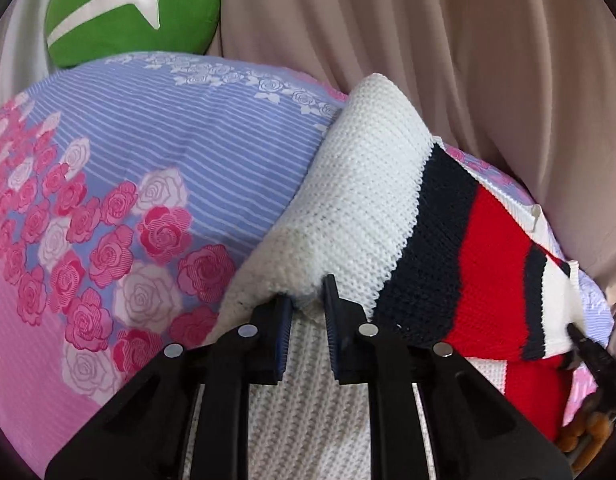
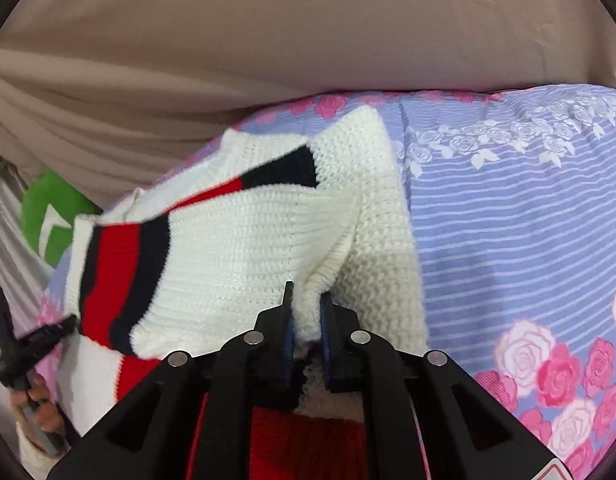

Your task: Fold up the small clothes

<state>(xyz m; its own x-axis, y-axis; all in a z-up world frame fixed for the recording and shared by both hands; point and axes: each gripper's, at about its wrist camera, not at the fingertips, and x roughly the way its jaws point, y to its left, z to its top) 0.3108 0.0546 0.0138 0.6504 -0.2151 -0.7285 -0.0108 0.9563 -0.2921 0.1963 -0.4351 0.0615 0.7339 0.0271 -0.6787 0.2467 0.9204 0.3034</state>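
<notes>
A small white knit sweater (image 1: pixel 360 200) with navy and red stripes lies on the bed, partly lifted and folded over itself. In the left wrist view my left gripper (image 1: pixel 308 300) is shut on a bunched white edge of it, with knit pinched between the blue pads. The right wrist view shows the same sweater (image 2: pixel 243 236), and my right gripper (image 2: pixel 306 304) is shut on another white fold. The right gripper's tip (image 1: pixel 584 344) shows at the sweater's striped end. The left gripper (image 2: pixel 39 336), held by a hand (image 2: pixel 39 408), is at the far left.
The bed sheet (image 1: pixel 167 144) is lilac with white stripes and pink roses and spreads wide to both sides. A green cushion (image 1: pixel 135 8) lies at the back. Beige curtain folds (image 2: pixel 267 40) hang behind the bed.
</notes>
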